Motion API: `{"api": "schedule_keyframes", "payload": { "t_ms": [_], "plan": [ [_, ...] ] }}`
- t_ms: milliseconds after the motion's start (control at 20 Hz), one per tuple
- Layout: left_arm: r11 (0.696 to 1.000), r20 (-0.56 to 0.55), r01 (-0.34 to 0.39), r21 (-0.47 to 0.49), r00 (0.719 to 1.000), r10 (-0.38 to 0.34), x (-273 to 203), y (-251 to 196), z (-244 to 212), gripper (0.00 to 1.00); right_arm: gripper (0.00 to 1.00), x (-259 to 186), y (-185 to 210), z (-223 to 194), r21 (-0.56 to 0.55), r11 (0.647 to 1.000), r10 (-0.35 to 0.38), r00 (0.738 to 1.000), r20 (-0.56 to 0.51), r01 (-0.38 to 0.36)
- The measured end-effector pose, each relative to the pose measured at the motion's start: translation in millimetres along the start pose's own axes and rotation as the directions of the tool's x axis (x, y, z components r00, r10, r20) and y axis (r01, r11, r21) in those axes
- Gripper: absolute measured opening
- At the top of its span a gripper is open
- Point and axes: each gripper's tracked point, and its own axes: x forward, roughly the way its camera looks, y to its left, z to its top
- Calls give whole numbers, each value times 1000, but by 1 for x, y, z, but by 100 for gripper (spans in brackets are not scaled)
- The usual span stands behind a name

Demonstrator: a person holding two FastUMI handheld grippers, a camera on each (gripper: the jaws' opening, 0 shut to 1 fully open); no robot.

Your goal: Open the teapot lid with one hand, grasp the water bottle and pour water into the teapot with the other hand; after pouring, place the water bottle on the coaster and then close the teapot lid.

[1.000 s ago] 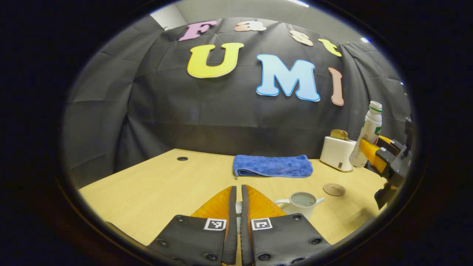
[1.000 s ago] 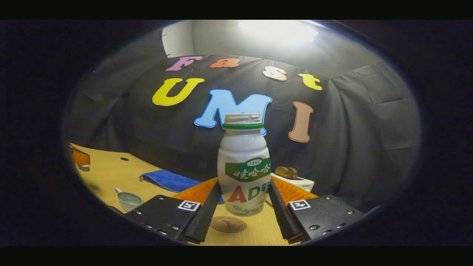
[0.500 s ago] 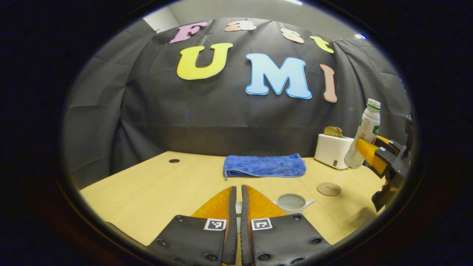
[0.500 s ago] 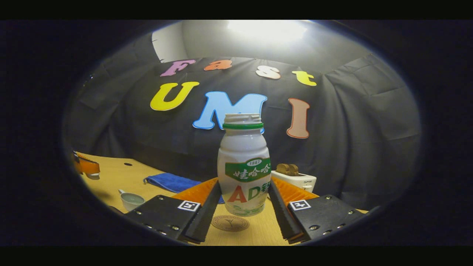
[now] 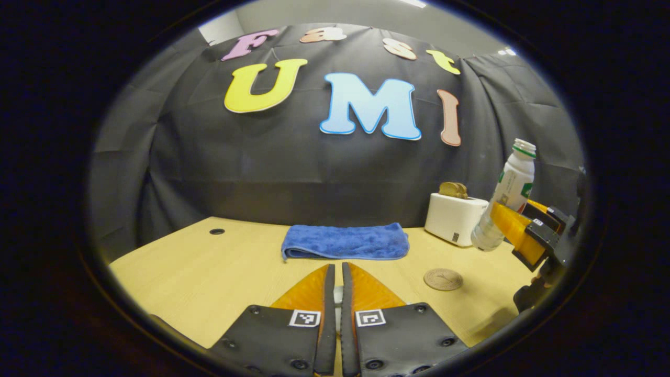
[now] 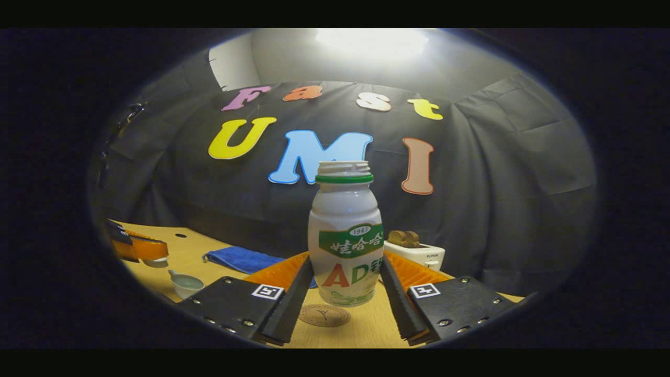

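In the right gripper view, the right gripper (image 6: 343, 293) is closed on the water bottle (image 6: 345, 235), one finger pressing on each side of its lower body. The bottle stands upright between the fingers, its threaded neck uncapped, and its base is clear of the counter (image 6: 366, 327). Directly below and just ahead of the bottle's base lies the round coaster (image 6: 324, 315), flat on the counter and apart from the bottle. Ahead and to the left of this gripper sits the teapot (image 6: 184, 284), its mouth open with no lid on it. Above and just left of the teapot, the left gripper (image 6: 149, 251) holds the teapot lid (image 6: 155, 261), a pale piece gripped at its tip. Farther ahead lies a folded blue cloth (image 6: 238, 258), and ahead to the right stands a white toaster (image 6: 416, 253) with bread in its slot.

In the left gripper view, the left gripper (image 5: 335, 285) has its fingers drawn almost together, with a thin gap and a small pale piece visible between them. Ahead and to the right, the coaster (image 5: 443, 279) lies on the counter (image 5: 209, 272). Farther right, the right gripper (image 5: 515, 230) carries the water bottle (image 5: 505, 193) tilted, raised above the counter. Straight ahead lies the blue cloth (image 5: 345, 242); the toaster (image 5: 454, 217) stands beyond it to the right.
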Motion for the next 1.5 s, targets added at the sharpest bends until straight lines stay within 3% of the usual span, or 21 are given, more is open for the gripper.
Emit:
{"api": "schedule_keyframes", "payload": {
  "t_ms": [350,400,550,600,650,750,1100,1150,1200,1300,1450,1500],
  "plan": [
    [1000,-20,21,20,1000,-20,17,-21,-9,14,73,0,-10,4,74,997,-12,1000,-1,12],
    [999,-25,29,14,999,-29,20,-24,-11,11,73,0,-12,4,83,996,-14,1000,-3,15],
    [999,-40,37,17,999,-36,28,-31,-17,14,73,0,-19,4,90,995,-32,999,-4,32],
    [999,-47,38,21,998,-37,30,-32,-21,11,73,1,-20,5,96,995,-33,999,-5,33],
    [999,-50,37,25,998,-36,32,-33,-23,14,73,1,-20,4,102,994,-32,999,-6,33],
    [999,-54,28,26,998,-26,34,-31,-25,10,73,1,-20,5,109,993,-32,999,-8,33],
    [1000,-60,19,25,998,-17,36,-30,-30,11,73,3,-14,3,111,994,-14,1000,-18,16],
    [1000,-60,17,25,998,-16,36,-30,-30,14,73,3,-14,3,113,993,-13,1000,-19,15],
    [1000,-61,16,25,998,-14,36,-30,-31,11,73,3,-13,3,116,993,-10,1000,-19,12],
    [1000,-64,11,28,998,-10,36,-30,-32,14,73,3,-12,1,113,993,-9,1000,-23,12],
    [999,-66,6,41,998,-3,36,-29,-35,11,73,4,-10,1,116,993,-5,999,-32,9],
    [999,-67,3,44,998,0,35,-30,-35,14,73,4,-10,0,116,993,-4,999,-34,8]
  ]
}}
